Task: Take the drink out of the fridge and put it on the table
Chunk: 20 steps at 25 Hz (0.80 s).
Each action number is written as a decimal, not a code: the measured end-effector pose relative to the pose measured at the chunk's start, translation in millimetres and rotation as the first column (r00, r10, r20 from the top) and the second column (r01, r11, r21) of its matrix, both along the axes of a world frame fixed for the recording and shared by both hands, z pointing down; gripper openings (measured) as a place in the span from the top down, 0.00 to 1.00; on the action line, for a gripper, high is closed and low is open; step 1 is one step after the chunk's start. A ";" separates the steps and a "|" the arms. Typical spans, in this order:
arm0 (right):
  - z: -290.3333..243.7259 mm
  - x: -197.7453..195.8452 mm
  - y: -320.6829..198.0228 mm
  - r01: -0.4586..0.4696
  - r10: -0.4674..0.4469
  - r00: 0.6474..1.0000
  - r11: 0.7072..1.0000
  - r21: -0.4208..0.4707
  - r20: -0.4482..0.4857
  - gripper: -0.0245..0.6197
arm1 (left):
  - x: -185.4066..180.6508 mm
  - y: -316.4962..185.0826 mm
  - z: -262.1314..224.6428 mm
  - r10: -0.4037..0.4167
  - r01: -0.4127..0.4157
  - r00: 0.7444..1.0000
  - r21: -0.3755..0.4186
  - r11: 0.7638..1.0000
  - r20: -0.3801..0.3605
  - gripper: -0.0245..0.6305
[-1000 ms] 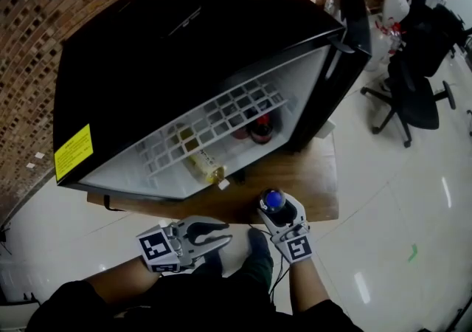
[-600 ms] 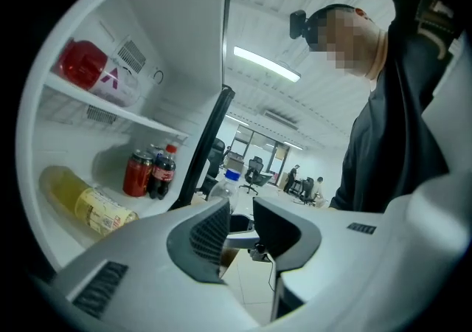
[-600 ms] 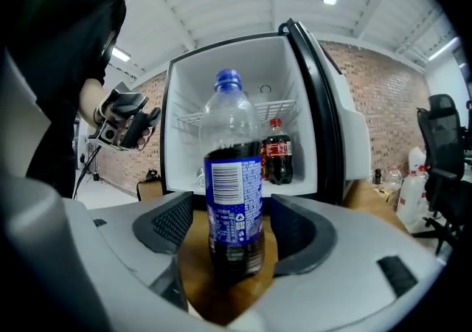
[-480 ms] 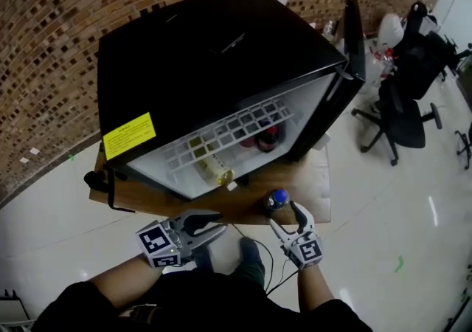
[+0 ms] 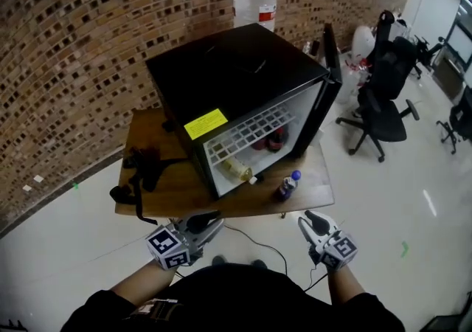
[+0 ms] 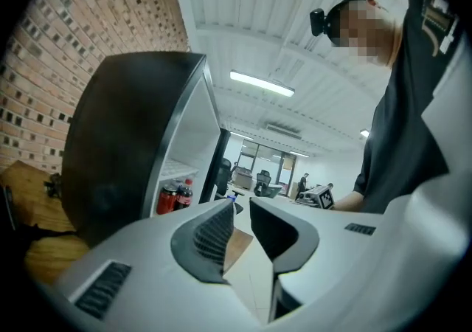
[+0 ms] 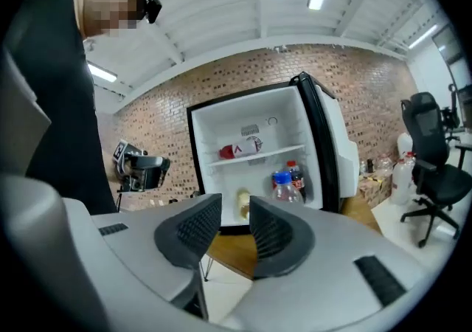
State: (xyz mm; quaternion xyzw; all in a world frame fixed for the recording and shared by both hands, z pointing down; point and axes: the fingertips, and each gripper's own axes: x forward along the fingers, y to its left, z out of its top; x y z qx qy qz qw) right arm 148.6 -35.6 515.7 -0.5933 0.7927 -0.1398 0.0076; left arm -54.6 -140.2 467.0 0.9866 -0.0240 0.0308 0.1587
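Lately narrowed right gripper [image 7: 235, 209] empty, left gripper [image 6: 242, 205] ajar; bottle [image 5: 287, 185], seemingly straps [image 5: 140, 168], beside fridge [image 5: 228, 72].

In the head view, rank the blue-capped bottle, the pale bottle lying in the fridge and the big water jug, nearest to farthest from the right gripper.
From the right gripper, whose jaws have just been closing with nothing between them:
1. Blue-capped bottle, on the table, near its front edge.
2. Pale bottle, lying low inside the fridge.
3. Water jug, behind the fridge, by the brick wall.
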 end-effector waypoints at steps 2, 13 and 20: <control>-12.1 -22.4 12.4 0.071 -0.071 0.997 0.997 0.000 0.019 0.84 | -22.9 15.0 -11.6 -0.054 0.054 0.998 0.009 0.998 -0.009 0.85; -31.3 -109.3 78.5 0.498 -0.501 0.862 0.865 0.053 0.079 0.95 | -101.1 135.1 -32.8 -0.413 0.414 0.910 0.035 0.909 -0.038 0.85; -28.8 -129.2 128.3 0.567 -0.567 0.818 0.823 0.039 0.099 0.95 | -124.4 199.6 -50.1 -0.485 0.484 0.874 0.068 0.872 -0.009 0.85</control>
